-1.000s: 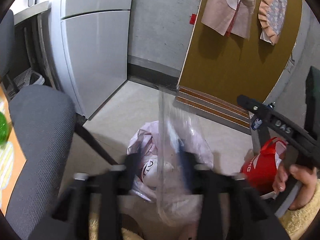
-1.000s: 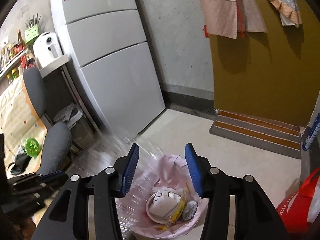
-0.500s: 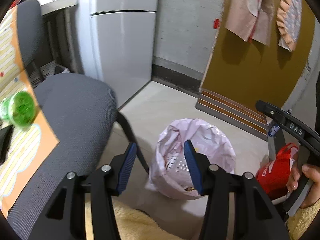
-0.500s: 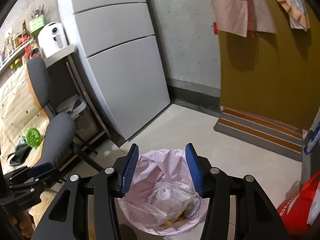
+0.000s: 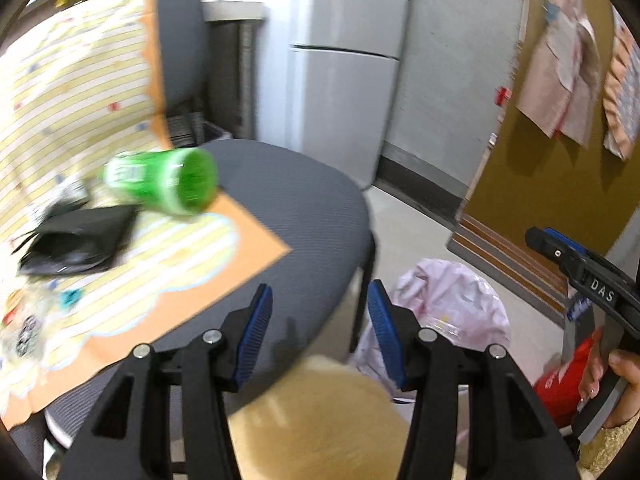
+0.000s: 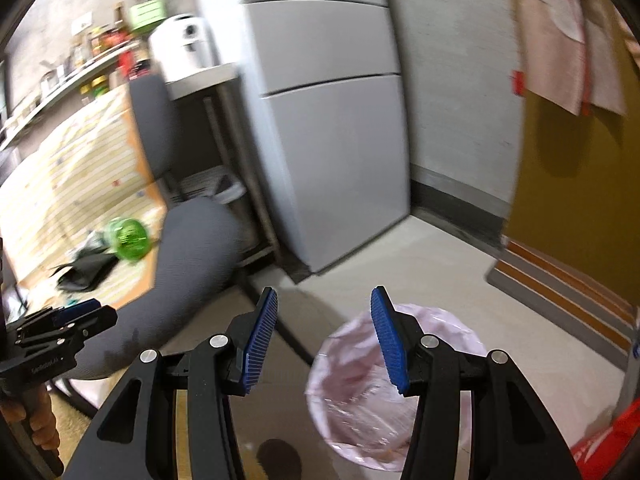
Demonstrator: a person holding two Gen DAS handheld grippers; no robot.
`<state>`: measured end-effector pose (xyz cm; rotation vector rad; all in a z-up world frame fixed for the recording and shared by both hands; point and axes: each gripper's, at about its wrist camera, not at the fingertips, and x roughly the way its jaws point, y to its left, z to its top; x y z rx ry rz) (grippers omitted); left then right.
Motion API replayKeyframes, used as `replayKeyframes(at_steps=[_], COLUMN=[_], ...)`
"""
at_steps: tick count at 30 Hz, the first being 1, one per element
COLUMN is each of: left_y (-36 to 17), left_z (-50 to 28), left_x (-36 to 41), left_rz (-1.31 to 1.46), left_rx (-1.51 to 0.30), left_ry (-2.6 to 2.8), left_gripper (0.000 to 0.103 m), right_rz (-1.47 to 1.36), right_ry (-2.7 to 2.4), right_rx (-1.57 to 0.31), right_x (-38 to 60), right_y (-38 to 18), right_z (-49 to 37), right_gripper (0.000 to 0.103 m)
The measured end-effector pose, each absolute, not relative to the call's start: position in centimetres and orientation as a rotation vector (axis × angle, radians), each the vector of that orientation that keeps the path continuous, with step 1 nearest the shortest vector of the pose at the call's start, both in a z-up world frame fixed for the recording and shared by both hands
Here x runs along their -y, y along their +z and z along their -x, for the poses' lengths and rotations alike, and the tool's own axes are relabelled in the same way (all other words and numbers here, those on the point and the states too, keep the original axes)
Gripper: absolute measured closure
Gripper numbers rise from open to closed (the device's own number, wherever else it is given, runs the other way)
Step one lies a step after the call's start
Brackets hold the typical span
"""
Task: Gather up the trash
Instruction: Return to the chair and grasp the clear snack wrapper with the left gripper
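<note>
A bin lined with a pink bag (image 5: pixel 448 304) stands on the floor and holds clear plastic trash; it also shows in the right wrist view (image 6: pixel 360 396). My left gripper (image 5: pixel 320 332) is open and empty over the grey chair seat (image 5: pixel 296 216). My right gripper (image 6: pixel 324 340) is open and empty, just left of and above the bin. On the table a green plastic cup (image 5: pixel 168 184) lies on its side next to a black crumpled wrapper (image 5: pixel 76 240). The cup also shows in the right wrist view (image 6: pixel 130 238).
The table (image 5: pixel 72 120) has a striped yellow and orange cloth, with small scraps (image 5: pixel 24 320) at its near left. A grey fridge (image 6: pixel 320 120) stands behind the chair. A red bag (image 5: pixel 568 384) sits right of the bin. A brown door (image 6: pixel 580 140) and doormat (image 6: pixel 560 280) are at right.
The clear plastic bag left my left gripper and fell into the bin. Both grippers have swung left, away from the bin toward the chair and table.
</note>
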<state>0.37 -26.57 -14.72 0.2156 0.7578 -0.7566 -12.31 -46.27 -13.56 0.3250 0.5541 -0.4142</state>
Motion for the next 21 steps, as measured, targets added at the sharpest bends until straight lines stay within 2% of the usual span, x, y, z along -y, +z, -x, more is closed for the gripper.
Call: replayKeyframes(at_steps=[15, 18, 21], left_y=[-13.4, -13.4, -13.7], left_z=[-4.5, -5.3, -6.5], left_x=[11.7, 8.1, 4.8], left_rz=[-0.028, 0.025, 0.095], left_rx=[-0.779, -0.783, -0.804], left_ry=[-0.424, -0.337, -0.255], left_gripper=[0.053, 0.048, 0.048], right_rz=[-0.12, -0.074, -0.049], right_ry=[-0.021, 0.028, 0.072], right_rx=[-0.555, -0.553, -0.556], right_x=[34.8, 32.5, 30.5], right_y=[-9.6, -9.3, -9.3], right_z=[1.9, 0.5, -0.6], right_gripper=[0.044, 0.043, 0.04])
